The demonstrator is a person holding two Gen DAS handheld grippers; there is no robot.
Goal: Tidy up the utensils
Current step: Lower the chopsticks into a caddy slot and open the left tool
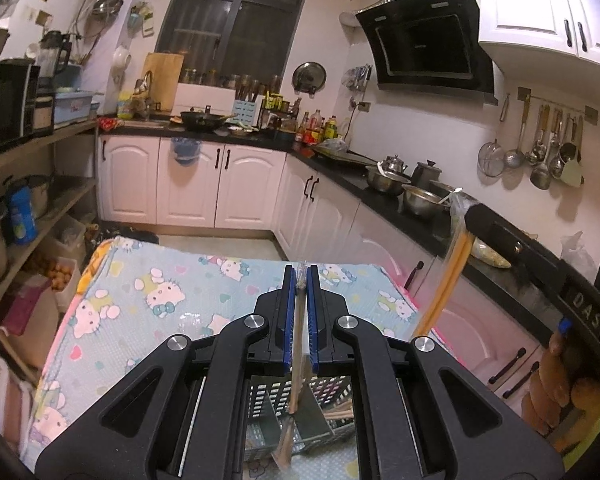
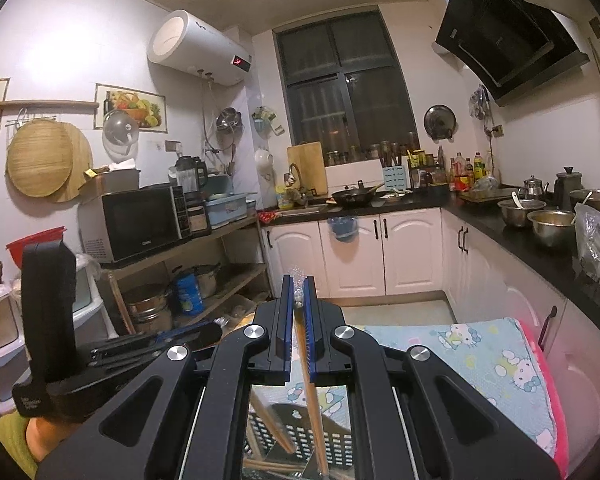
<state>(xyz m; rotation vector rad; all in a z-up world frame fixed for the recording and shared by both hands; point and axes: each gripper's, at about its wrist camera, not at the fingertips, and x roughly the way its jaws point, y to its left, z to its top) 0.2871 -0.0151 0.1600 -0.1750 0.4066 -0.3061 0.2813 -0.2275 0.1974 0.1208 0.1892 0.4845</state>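
The cloth-covered surface (image 1: 148,280) carries a black slotted basket (image 1: 332,404) with wooden utensils lying inside. Above it, the left gripper (image 1: 301,280) has its jaws clenched on a wrapped wooden utensil (image 1: 298,360) hanging into the basket; the right gripper (image 2: 298,288) grips wrapped chopsticks (image 2: 310,380) slanting down likewise.

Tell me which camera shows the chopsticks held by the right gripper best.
The left wrist view: the right gripper's chopsticks show from the side as a long yellow pair hanging below it. The right wrist view sees only a foreshortened stick between its own fingers, running down toward the black basket.
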